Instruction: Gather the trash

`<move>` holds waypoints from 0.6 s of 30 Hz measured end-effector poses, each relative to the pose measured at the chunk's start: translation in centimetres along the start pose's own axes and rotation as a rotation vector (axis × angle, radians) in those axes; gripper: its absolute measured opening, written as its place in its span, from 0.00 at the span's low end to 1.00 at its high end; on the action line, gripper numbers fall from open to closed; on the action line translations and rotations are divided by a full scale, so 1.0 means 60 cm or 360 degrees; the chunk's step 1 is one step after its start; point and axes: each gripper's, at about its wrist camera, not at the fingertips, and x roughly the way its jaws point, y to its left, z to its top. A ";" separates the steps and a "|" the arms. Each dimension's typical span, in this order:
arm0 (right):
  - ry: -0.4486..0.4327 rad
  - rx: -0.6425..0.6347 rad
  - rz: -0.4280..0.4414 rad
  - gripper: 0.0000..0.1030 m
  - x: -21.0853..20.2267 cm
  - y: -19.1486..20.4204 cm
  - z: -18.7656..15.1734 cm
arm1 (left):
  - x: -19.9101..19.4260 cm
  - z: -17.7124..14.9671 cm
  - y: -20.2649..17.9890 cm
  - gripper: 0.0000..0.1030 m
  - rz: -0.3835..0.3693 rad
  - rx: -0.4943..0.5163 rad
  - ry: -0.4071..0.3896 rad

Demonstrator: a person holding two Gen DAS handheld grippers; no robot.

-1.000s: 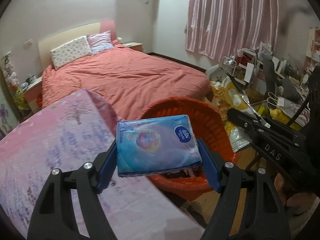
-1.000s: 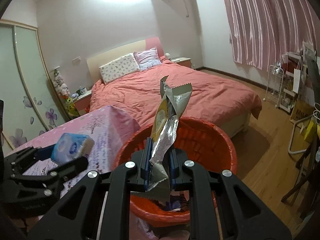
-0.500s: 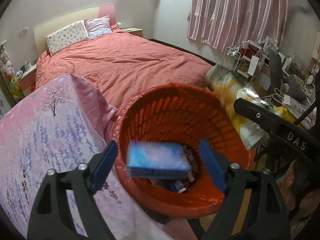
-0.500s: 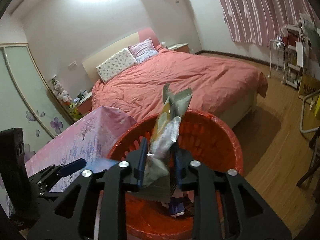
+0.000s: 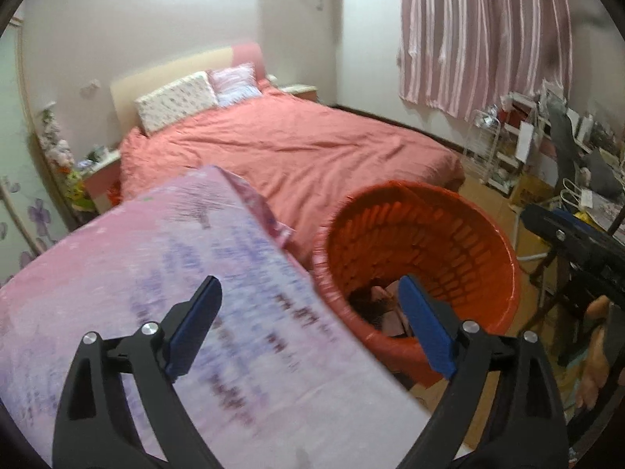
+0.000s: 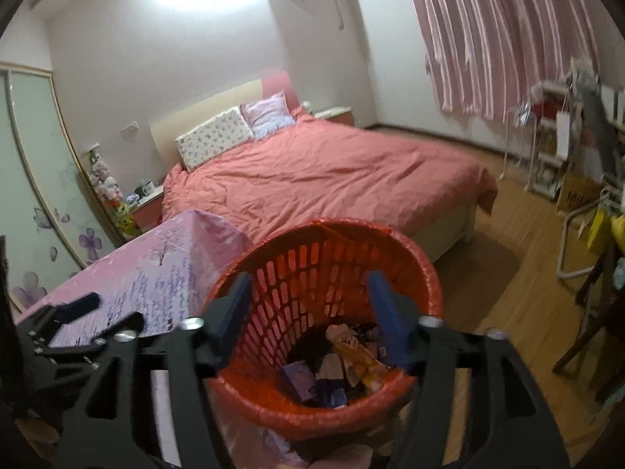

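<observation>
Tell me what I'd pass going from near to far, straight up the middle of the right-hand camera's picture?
Open right gripper → red plastic slatted trash basket holding wrappers → salmon-pink bed → floral and pink pillows → cream headboard → white wall.

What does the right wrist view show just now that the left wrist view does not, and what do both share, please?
Only the right wrist view looks down into the orange basket and shows the trash in it: a yellow wrapper and a blue packet. It also shows the wardrobe door. Only the left wrist view shows the cluttered desk and more of the pink tablecloth. Both share the bed, curtains, the basket, and open, empty jaws.
</observation>
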 end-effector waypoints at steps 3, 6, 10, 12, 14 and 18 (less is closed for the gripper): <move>-0.0095 -0.0070 -0.0010 0.92 -0.053 0.028 -0.011 | -0.061 -0.019 0.025 0.93 0.0085 -0.0013 -0.0081; -0.0203 -0.0120 -0.0057 0.95 -0.100 0.055 -0.023 | -0.130 -0.047 0.047 0.96 0.0223 -0.0009 -0.0176; -0.0350 -0.0220 -0.0188 0.98 -0.171 0.103 -0.045 | -0.215 -0.096 0.076 0.96 0.0411 -0.0063 -0.0271; -0.0382 -0.0302 -0.0225 0.98 -0.194 0.128 -0.061 | -0.252 -0.125 0.091 0.96 0.0484 -0.0128 -0.0285; -0.0402 -0.0361 -0.0199 0.98 -0.217 0.151 -0.078 | -0.281 -0.148 0.106 0.96 0.0518 -0.0192 -0.0285; -0.0363 -0.0341 -0.0112 0.98 -0.236 0.176 -0.101 | -0.327 -0.192 0.124 0.96 0.0608 -0.0287 -0.0289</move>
